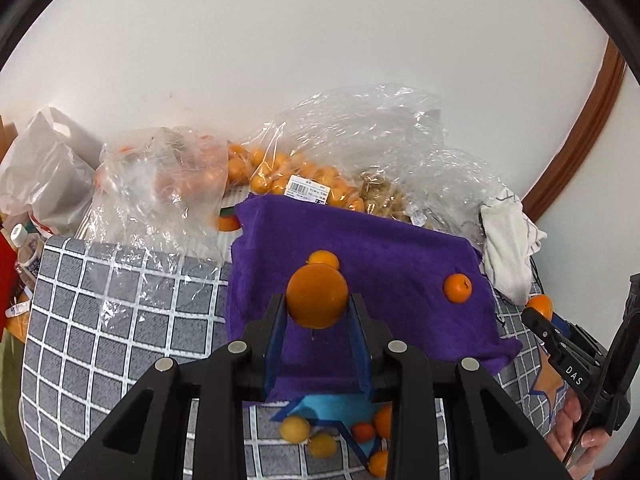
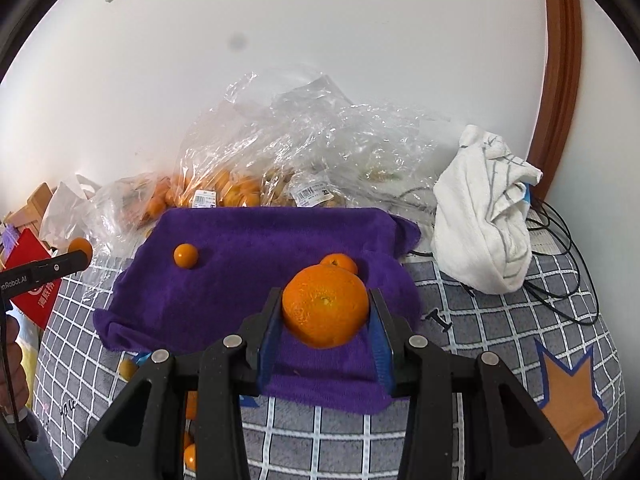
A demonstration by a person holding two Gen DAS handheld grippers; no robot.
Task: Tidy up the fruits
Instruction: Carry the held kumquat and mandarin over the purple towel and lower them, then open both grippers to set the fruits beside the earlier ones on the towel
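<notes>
A: What are the tools doing?

B: The left tool (image 1: 317, 312) is clamped on a small smooth orange (image 1: 317, 295), and the right tool (image 2: 325, 314) grips a bigger, dimpled orange (image 2: 325, 306). Both fruits hang above the purple towel (image 2: 256, 280).

A: So which step is this?

B: Carrying, I'd judge. Two little fruits already sit on the towel: one (image 2: 185, 255) towards its left, another (image 2: 339, 263) just behind the big orange. Next, each tool needs lowering until its fruit touches the cloth, then opening gently so nothing rolls.

A: And around that?

B: The towel lies on a grey checked cover (image 2: 500, 332) with star patches. More loose fruit (image 1: 295, 429) lies near the front edge. Behind are clear bags of fruit (image 1: 288, 176), a crumpled white cloth (image 2: 484, 216), cables, and a plain white wall (image 2: 320, 40) with a wooden frame at right.
</notes>
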